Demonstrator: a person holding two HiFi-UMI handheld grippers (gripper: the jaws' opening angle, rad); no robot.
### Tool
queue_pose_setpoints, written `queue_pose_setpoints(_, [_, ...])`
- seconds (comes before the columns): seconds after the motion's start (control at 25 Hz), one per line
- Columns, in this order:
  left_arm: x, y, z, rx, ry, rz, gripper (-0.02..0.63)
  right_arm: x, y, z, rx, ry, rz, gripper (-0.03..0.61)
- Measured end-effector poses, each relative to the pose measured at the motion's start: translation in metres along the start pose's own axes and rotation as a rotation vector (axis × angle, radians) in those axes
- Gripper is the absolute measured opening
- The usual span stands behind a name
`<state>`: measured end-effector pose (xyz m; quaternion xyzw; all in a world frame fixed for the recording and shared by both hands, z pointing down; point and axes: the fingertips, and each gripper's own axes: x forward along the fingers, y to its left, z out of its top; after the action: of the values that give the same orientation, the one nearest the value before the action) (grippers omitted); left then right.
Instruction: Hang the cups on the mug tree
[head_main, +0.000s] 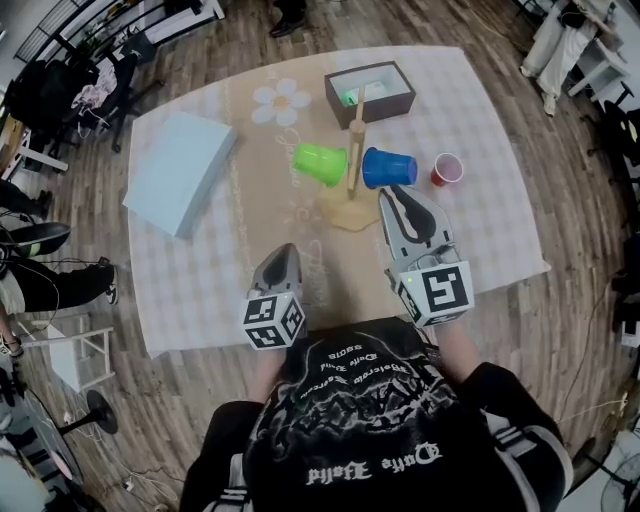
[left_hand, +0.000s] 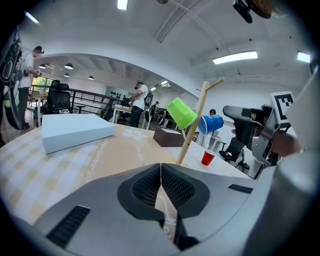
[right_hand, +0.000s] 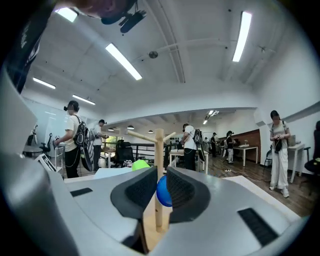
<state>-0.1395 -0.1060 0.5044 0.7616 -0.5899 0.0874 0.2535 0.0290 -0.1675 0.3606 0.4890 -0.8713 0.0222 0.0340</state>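
Note:
The wooden mug tree (head_main: 355, 140) stands mid-table on its round base. A green cup (head_main: 321, 163) hangs on its left peg and a blue cup (head_main: 388, 168) on its right peg. A red cup (head_main: 446, 170) stands upright on the cloth to the right. My right gripper (head_main: 392, 193) sits just in front of the blue cup. In the right gripper view its jaws (right_hand: 161, 175) stand apart, the blue cup (right_hand: 163, 192) and tree post (right_hand: 159, 145) showing in the gap, untouched by the pads. My left gripper (head_main: 286, 250) is shut and empty, nearer me, left of the tree.
A brown open box (head_main: 370, 92) stands behind the tree, with something green inside. A flat light-blue box (head_main: 180, 170) lies at the left. The checked cloth (head_main: 480, 230) ends near my right gripper. People and desks fill the room beyond.

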Motion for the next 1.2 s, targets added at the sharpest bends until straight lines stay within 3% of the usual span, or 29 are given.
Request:
queue_pose_setpoints(0.28, [0.010,-0.015,-0.007,0.002,0.015,0.002,0.023,-0.031,-0.105,-0.016,0.110,0.024,-0.191,0.051])
queue_pose_setpoints(0.56, [0.018,-0.029,-0.004,0.020,0.023,0.017,0.023,-0.036,-0.185,-0.060,0.248,0.170,-0.265,0.052])
queue_pose_setpoints(0.84, [0.013,-0.028,-0.010,0.031,0.011,0.087,0.023,-0.015,-0.238,-0.117,0.259,0.346,-0.246,0.078])
queue_pose_setpoints(1.0, [0.002,-0.020,-0.014,0.010,0.008,0.159,0.023,0.001,-0.251,-0.145,0.272,0.436,-0.202,0.097])
queue_pose_setpoints(1.2, [-0.005,-0.027,-0.017,0.010,0.004,0.192,0.023,0.009,-0.269,-0.173,0.309,0.535,-0.183,0.126])
